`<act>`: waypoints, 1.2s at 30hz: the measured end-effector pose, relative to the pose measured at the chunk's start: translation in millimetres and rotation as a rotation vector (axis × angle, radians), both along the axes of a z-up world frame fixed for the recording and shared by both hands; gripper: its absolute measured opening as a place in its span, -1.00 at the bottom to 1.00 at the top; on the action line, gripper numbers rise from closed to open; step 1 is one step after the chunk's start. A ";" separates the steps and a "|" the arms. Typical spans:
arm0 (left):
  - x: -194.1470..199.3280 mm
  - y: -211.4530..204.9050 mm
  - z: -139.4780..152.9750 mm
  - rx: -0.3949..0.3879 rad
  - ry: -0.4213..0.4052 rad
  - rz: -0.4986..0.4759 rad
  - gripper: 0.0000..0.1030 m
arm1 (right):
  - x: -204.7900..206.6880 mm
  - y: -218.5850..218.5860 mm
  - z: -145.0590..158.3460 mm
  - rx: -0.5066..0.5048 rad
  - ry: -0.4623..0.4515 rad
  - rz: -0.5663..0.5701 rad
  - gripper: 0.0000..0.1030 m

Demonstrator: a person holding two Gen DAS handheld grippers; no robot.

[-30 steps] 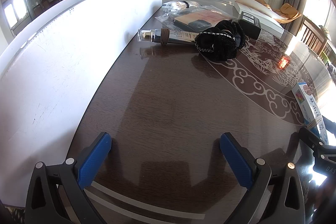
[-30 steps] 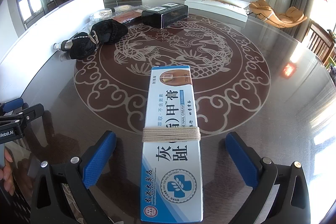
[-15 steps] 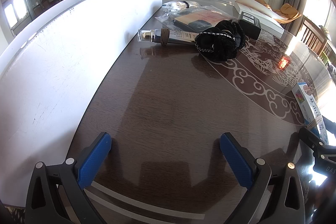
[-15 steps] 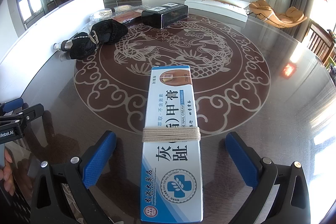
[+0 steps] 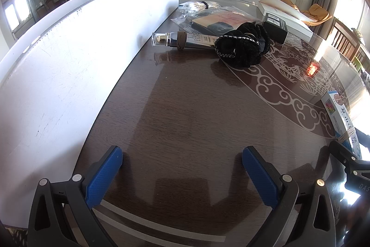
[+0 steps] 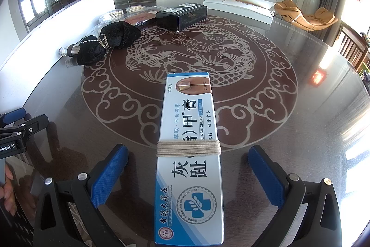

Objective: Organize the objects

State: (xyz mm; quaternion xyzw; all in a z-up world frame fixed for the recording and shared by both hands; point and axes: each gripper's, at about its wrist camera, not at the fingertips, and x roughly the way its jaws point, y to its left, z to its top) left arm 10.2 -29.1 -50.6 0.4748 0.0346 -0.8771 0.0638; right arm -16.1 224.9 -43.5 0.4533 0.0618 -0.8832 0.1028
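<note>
A blue-and-white nail cream box [image 6: 189, 145] with tan cord wound round it lies flat on the glass table between the open fingers of my right gripper [image 6: 188, 174], which do not touch it. The box also shows at the right edge of the left wrist view [image 5: 340, 117]. My left gripper [image 5: 182, 174] is open and empty over bare dark tabletop. Farther off lie a dark bottle with a clear cap [image 5: 182, 39], a black fabric pouch [image 5: 242, 46], a black box [image 6: 181, 15] and plastic-wrapped packets [image 5: 215, 17].
A long white panel [image 5: 69, 66] stands along the table's left side. The table [image 6: 266, 108] has a round carved fish pattern. A flat white box [image 6: 238, 5] lies at the far edge. Chairs stand at the right.
</note>
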 end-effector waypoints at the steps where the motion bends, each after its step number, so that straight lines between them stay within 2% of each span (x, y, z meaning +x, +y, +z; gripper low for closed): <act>1: 0.0 -0.1 0.0 0.000 0.000 0.000 1.00 | 0.0 0.0 0.0 0.000 0.000 0.000 1.00; 15: 0.3 -0.2 0.4 0.002 -0.001 0.000 1.00 | -0.1 0.0 -0.2 0.000 0.000 0.000 1.00; 19: -2.0 -1.1 2.7 0.007 -0.030 -0.014 1.00 | -0.1 0.1 -0.1 0.000 0.000 0.000 1.00; 20: -4.4 -0.9 4.1 0.020 -0.051 -0.032 1.00 | -0.1 0.1 -0.1 0.000 0.000 0.000 1.00; 22: -9.3 -0.9 12.0 0.121 -0.030 -0.101 1.00 | 0.0 0.1 0.0 0.000 0.000 0.000 1.00; 24: -21.2 1.6 27.6 0.187 0.040 -0.157 1.00 | 0.0 0.1 0.0 0.000 0.000 0.000 1.00; 27: -62.9 13.4 48.0 0.143 0.087 -0.203 1.00 | 0.0 0.1 0.0 0.000 0.000 0.000 1.00; 30: -108.6 25.2 51.6 0.098 0.095 -0.228 1.00 | 0.0 0.1 0.0 0.000 0.000 0.000 1.00; 32: -131.6 35.6 43.9 0.089 0.064 -0.258 0.69 | -0.1 0.1 -0.1 0.000 0.000 0.000 1.00; 34: -146.4 47.8 33.4 0.068 0.028 -0.282 0.01 | -0.3 0.1 -0.5 0.000 0.000 0.000 1.00; 35: -148.0 52.3 29.1 0.047 0.025 -0.294 -0.16 | -0.5 0.1 -0.7 0.000 0.000 0.000 1.00; 36: -145.0 55.7 27.1 0.030 0.035 -0.308 -0.24 | -0.1 0.2 0.0 0.000 0.000 0.000 1.00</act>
